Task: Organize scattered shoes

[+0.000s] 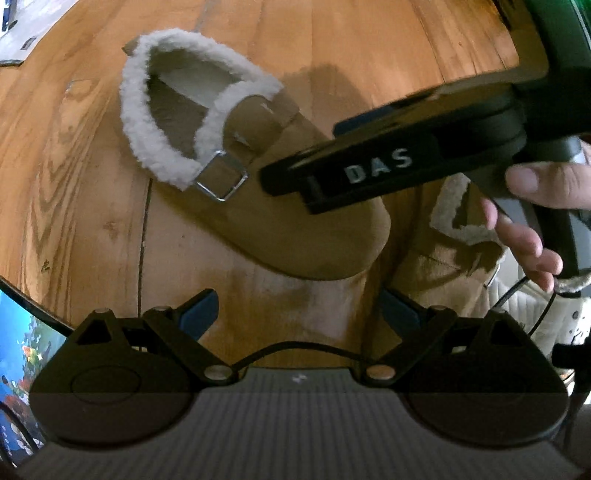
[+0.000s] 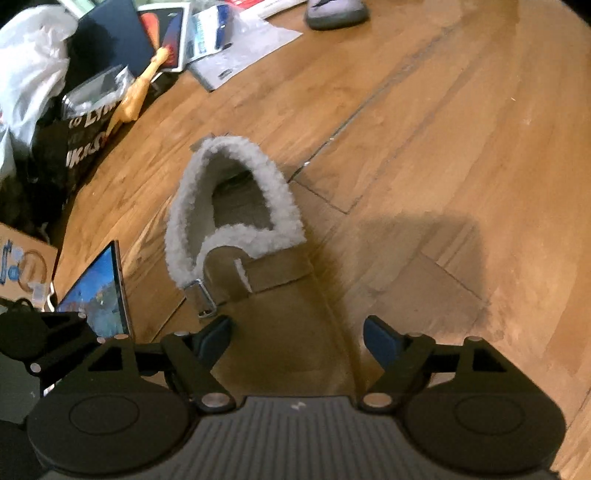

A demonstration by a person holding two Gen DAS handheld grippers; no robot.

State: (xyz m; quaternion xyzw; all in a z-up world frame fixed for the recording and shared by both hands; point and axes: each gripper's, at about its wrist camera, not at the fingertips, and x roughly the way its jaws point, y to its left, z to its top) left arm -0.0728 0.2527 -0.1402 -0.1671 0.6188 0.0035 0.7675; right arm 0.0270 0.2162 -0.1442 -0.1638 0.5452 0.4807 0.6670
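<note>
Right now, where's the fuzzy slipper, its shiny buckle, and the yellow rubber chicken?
fuzzy slipper [image 2: 280,332]: right wrist view, tan toe top.
shiny buckle [image 1: 221,181]: left wrist view, metal frame on strap.
yellow rubber chicken [image 2: 135,98]: right wrist view, its body.

A: The slipper [image 1: 280,225] is showing tan suede with creamy white fleece trim, and a silver buckle [image 1: 221,176] is glinting on its strap.

B: The floor [image 2: 424,122] is glowing honey-orange with darker wood grain running through it. A second slipper [image 1: 443,258] is wearing the same tan and cream.

A: The right gripper [image 2: 297,343] is looking black, with blue pads [image 2: 380,345]. The left gripper [image 1: 299,314] is looking black with blue pads too.

B: A tablet screen [image 2: 99,295] is shining blue with orange specks. A yellow toy [image 2: 138,92] is lying beside a black bag [image 2: 81,144] that is bearing white letters.

A: A grey shoe [image 2: 334,13] is sitting at the far edge.
</note>
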